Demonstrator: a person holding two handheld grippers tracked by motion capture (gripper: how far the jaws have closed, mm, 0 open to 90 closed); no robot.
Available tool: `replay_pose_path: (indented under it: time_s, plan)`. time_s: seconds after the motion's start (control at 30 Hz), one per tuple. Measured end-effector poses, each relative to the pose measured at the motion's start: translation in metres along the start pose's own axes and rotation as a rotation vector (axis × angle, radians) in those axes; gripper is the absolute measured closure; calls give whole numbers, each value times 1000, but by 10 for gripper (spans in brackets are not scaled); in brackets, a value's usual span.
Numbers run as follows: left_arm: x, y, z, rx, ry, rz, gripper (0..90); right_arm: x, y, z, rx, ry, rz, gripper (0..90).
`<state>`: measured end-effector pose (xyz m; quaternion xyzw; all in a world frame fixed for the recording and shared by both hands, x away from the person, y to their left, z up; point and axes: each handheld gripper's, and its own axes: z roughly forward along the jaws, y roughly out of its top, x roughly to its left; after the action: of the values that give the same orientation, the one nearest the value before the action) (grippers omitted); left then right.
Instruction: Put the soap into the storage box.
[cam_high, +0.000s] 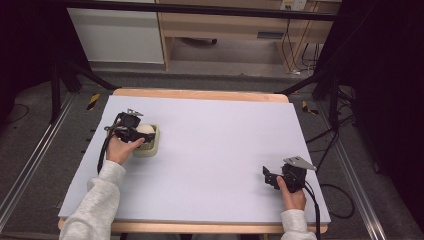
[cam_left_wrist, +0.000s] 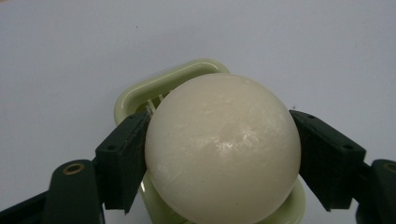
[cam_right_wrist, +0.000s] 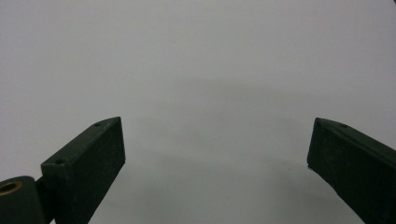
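Sitting at the nine o'clock side of the worktop (cam_high: 210, 150): one pale green dish (cam_high: 149, 146), rounded-square, with one cream ball (cam_left_wrist: 223, 149) over it. The left tool (cam_high: 136, 131) is pressing both black jaws against the ball's two flanks, gripping it; the dish rim is showing behind and below the ball in the left gripper view, and whether the ball is touching the dish cannot be told. A hand (cam_high: 121, 149) in a grey sleeve is holding this tool.

Resting near five o'clock, well apart from the dish: the right tool (cam_high: 271, 178), held by the other hand (cam_high: 293, 197). Its jaws are standing wide apart with nothing between them, pointing over bare pale worktop surface.
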<state>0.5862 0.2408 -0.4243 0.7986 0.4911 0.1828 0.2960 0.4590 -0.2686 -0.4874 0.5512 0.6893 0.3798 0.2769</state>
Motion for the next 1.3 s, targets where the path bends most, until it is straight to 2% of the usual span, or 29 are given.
replay_pose_path:
  time_s: [0.23, 0.63, 0.9, 1.3]
  plan:
    - [-1, 0, 7, 20, 1, 12, 237, 0, 0, 0, 2, 2, 3, 46]
    - [3, -2, 12, 38, 9, 0, 237, 0, 0, 0, 2, 2, 4, 46]
    - [5, -7, 14, 41, 11, -6, 237, 0, 0, 0, 2, 2, 3, 46]
    - [3, -6, 17, 46, 13, 7, 237, 0, 0, 0, 1, 2, 3, 46]
